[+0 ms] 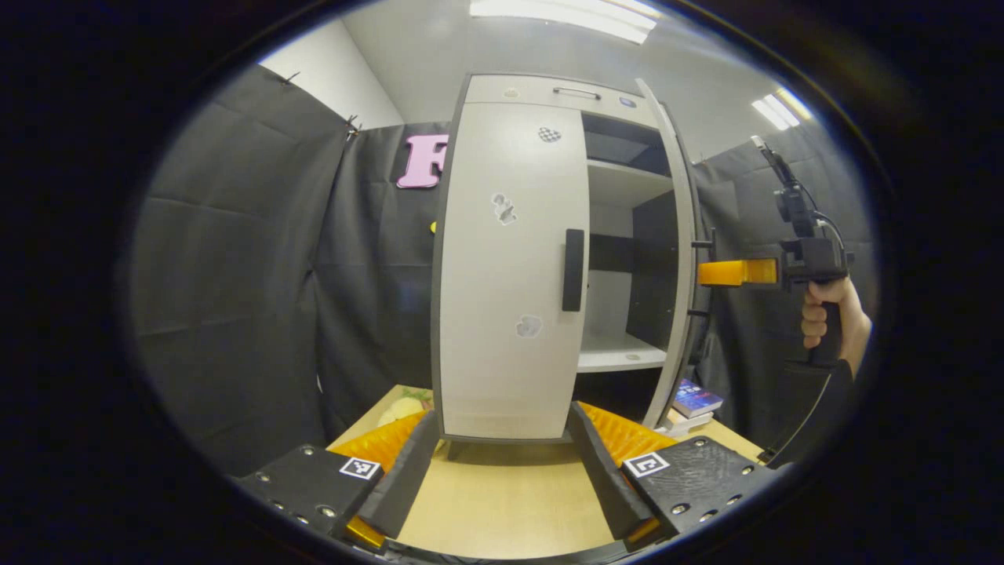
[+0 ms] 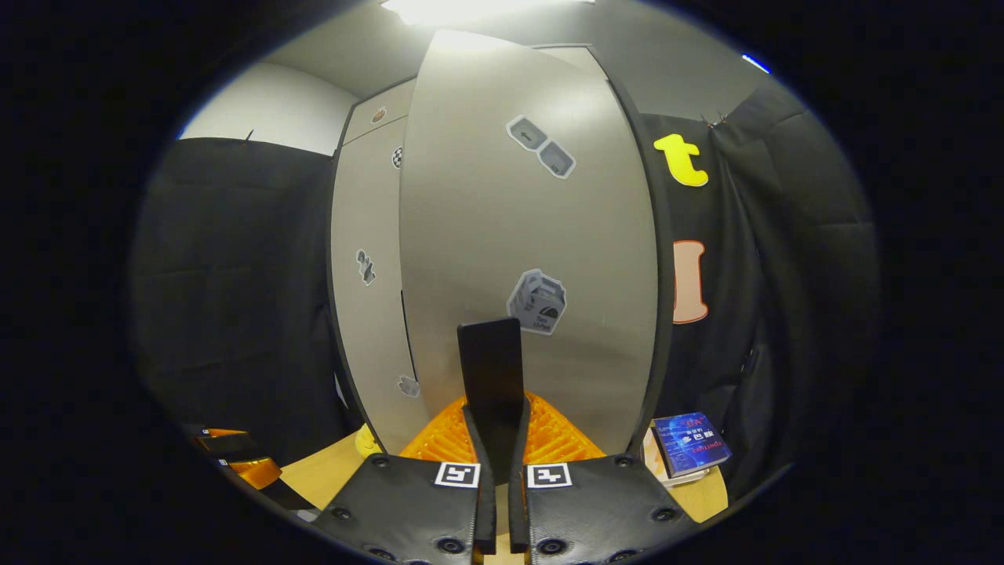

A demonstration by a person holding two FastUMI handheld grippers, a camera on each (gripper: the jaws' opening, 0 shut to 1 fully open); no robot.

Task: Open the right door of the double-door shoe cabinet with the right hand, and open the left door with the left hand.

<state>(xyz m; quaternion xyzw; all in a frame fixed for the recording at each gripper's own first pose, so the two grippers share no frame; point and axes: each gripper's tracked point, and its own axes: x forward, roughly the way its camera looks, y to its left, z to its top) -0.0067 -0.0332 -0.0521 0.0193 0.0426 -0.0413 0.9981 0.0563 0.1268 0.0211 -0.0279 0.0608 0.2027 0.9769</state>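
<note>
the shoe cabinet (image 1: 510, 259) stands upright on the wooden table (image 1: 502, 502), against the black cloth wall. in the left gripper view its left door (image 1: 506, 275) is shut, with a dark upright handle (image 1: 573, 269) near its inner edge, and the right door (image 1: 676, 251) is swung out toward the right. behind the open door the cabinet holds white shelves (image 1: 623, 353) and a dark inner panel; nothing can be made out lying on the shelves.

the left gripper (image 1: 502, 463) hangs in front of the shut left door, its fingers spread wide with bare table between them, gripping nothing.

the right gripper (image 2: 494, 439) has its fingers drawn together on the right door's handle (image 2: 492, 377), which stands up between them in the right gripper view. in the left gripper view this gripper (image 1: 733, 272) reaches the open door's edge, held by a hand (image 1: 831, 314).

a stack of books (image 2: 690, 443) lies on the table to the right of the cabinet, near the open door's foot.
</note>
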